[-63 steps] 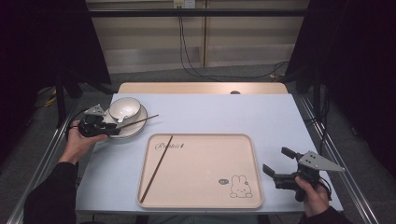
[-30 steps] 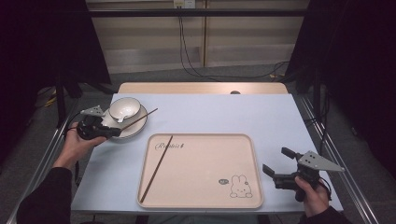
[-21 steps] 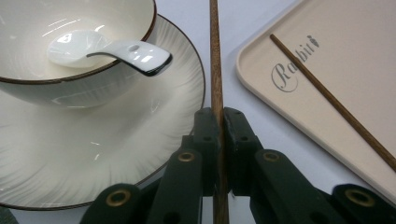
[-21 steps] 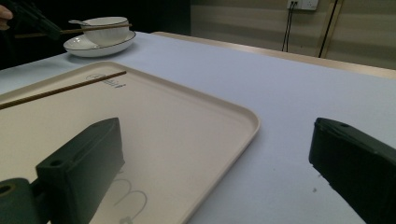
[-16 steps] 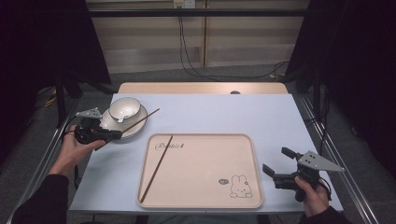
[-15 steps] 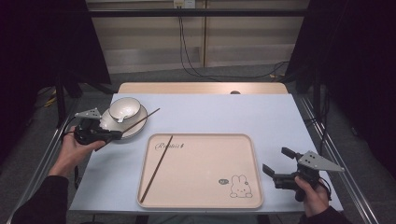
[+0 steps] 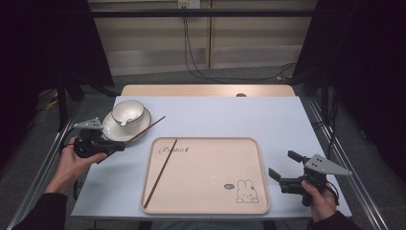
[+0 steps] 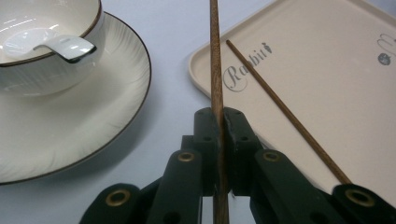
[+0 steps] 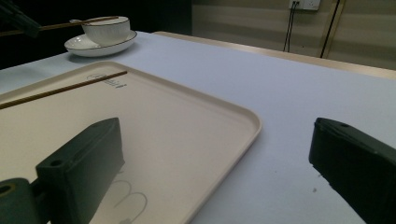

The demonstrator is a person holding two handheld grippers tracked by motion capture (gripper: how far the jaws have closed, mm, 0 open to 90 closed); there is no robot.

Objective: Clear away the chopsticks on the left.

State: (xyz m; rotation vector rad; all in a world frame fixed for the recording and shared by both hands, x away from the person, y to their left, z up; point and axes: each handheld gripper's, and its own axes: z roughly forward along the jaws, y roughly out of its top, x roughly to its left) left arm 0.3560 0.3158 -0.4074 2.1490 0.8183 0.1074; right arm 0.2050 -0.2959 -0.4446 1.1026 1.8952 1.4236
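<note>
My right gripper (image 7: 286, 176) sits nearest me at the tray's (image 7: 249, 146) right edge, jaws wide apart with nothing between them, resting on the table (image 7: 230, 115) and idle for now. Across the tray, one chopstick (image 7: 161, 173) already lies on its left half, slanting from the near left corner up toward the printed word. My left gripper (image 7: 117, 146) is clamped tight on the second chopstick (image 8: 215, 60), which sticks out past the jaws over the gap between tray and plate (image 7: 112, 132), its tip aimed toward the table's far side. I judge I'm mid-carry, taking this stick from the plate to the tray. Next I need to swing it over the tray, line it up beside its mate, lower it flat and only then let go. Beyond, the bowl (image 7: 128, 110) with its spoon (image 7: 125, 120) stands on the plate.
</note>
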